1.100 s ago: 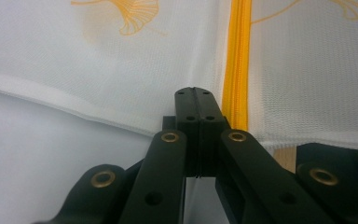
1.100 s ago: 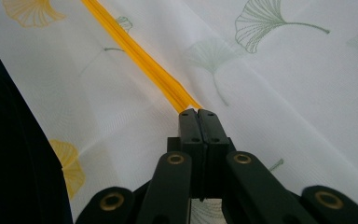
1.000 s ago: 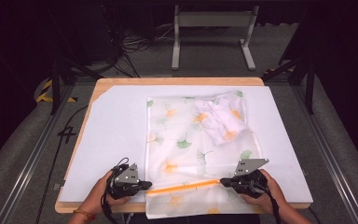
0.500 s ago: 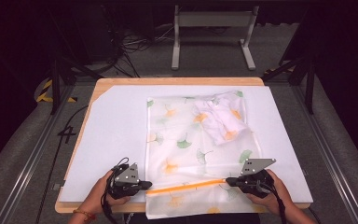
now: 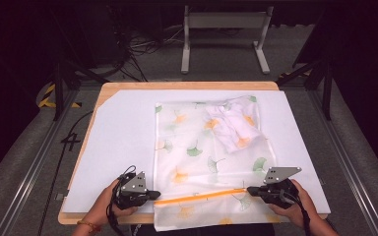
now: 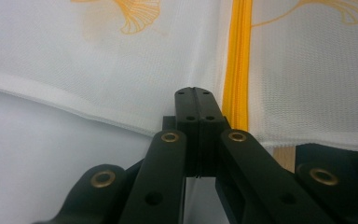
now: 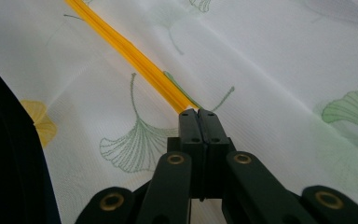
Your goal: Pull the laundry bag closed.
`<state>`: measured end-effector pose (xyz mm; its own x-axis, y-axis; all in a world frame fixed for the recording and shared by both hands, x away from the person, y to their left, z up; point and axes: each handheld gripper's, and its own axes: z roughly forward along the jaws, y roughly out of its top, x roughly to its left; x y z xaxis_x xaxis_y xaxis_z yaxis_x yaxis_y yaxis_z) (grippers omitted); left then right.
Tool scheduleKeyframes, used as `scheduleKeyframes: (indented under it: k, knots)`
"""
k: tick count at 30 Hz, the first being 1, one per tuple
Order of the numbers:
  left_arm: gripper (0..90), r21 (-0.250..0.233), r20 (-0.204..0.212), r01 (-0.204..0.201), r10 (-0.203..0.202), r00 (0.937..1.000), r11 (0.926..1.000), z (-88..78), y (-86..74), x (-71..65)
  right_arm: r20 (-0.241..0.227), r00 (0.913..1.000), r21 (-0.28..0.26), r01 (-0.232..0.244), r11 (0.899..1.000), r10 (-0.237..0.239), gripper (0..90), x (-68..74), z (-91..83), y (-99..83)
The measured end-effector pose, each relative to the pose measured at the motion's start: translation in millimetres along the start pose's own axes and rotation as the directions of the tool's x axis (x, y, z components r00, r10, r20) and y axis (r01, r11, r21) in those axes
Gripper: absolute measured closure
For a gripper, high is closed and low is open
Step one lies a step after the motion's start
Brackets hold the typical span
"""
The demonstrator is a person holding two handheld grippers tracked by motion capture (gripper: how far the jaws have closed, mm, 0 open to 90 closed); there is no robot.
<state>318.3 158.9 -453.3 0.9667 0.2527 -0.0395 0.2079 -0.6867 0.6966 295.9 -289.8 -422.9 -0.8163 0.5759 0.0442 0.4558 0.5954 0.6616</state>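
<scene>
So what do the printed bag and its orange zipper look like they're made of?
The bag looks like fine white mesh fabric, likely synthetic: a tiny grid weave shows, matte and slightly see-through, printed with leaves. The zipper looks like plastic coil on orange woven tape, ribbed along its length and a little glossy. I can't tell for sure whether it is nylon or another plastic.

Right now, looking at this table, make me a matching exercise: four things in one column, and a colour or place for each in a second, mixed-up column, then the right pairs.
Things:
1. zipper
2. left gripper
3. right gripper
4. crumpled cloth

Places or colours:
A. at the zipper's right end
B. orange
C. at the mesh bag's far right corner
D. at the zipper's left end

Pairs: 1-B, 2-D, 3-A, 4-C
</scene>
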Motion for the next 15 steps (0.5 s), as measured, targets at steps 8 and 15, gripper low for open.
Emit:
scheduleKeyframes:
  k: [8,15]
  knots:
    - [90.0,-0.010,0.006,0.007,-0.007,1.0000,0.9999,0.1,-0.9,0.8,0.009,0.9996,-0.013,-0.026,1.000,0.026,90.0,-5.1,-7.2,-5.8]
    - [90.0,-0.009,0.005,0.005,-0.005,1.0000,1.0000,0.2,-0.8,0.7,0.029,0.9987,-0.012,-0.042,0.999,0.043,90.0,-9.3,-13.9,-12.0]
